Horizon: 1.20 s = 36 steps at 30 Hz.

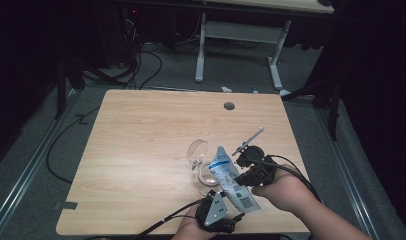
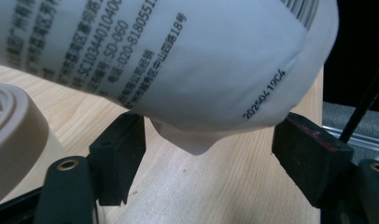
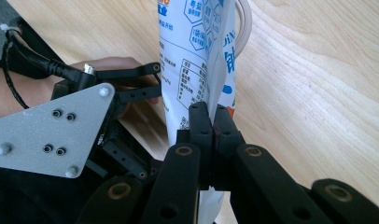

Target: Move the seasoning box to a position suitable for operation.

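At five o'clock on the table (image 1: pixel 141 130), the right gripper (image 3: pixel 211 116) pinched the soft, floppy pouch (image 1: pixel 230 176) by its edge. The left gripper (image 2: pixel 201 140) stood wide beneath its bulging end, the likelier hold.

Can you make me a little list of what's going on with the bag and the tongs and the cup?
table: light wooden top with a small round hole near the far edge
bag: white pouch with blue print and a barcode, lifted above the table
right tongs: shut on the pouch's edge
left tongs: open, one jaw on each side of the pouch's bottom end, not squeezing it
cup: clear glass cup with its lid tipped open, beside the pouch
hands: one on each tongs, at the near edge
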Motion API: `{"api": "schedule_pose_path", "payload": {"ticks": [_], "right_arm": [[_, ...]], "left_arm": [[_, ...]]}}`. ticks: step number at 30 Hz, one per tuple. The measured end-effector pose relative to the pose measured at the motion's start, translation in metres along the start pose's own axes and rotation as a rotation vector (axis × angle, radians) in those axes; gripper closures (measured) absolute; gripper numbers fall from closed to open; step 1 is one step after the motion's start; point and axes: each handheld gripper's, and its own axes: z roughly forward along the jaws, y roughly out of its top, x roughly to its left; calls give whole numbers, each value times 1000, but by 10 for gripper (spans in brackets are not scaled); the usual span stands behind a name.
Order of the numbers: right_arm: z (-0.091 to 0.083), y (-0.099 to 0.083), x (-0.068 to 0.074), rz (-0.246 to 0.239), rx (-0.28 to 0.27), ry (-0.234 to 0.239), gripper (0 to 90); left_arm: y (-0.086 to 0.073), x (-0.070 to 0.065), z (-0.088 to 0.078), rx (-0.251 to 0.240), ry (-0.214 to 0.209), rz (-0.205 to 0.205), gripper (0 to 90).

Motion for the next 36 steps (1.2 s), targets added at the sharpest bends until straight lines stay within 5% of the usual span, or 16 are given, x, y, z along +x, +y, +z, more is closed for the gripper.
{"api": "schedule_pose_path", "payload": {"ticks": [9, 25, 36], "right_arm": [[2, 3, 1, -3, -12, -2, 898], [6, 4, -1, -17, -16, -29, 898], [10, 9, -1, -34, -1, -50, 899]], "left_arm": [[3, -3, -4, -2, 68, 1, 401], [12, -10, -5, 11, 52, -28, 553], [14, -14, -6, 18, 67, -26, 563]]}}
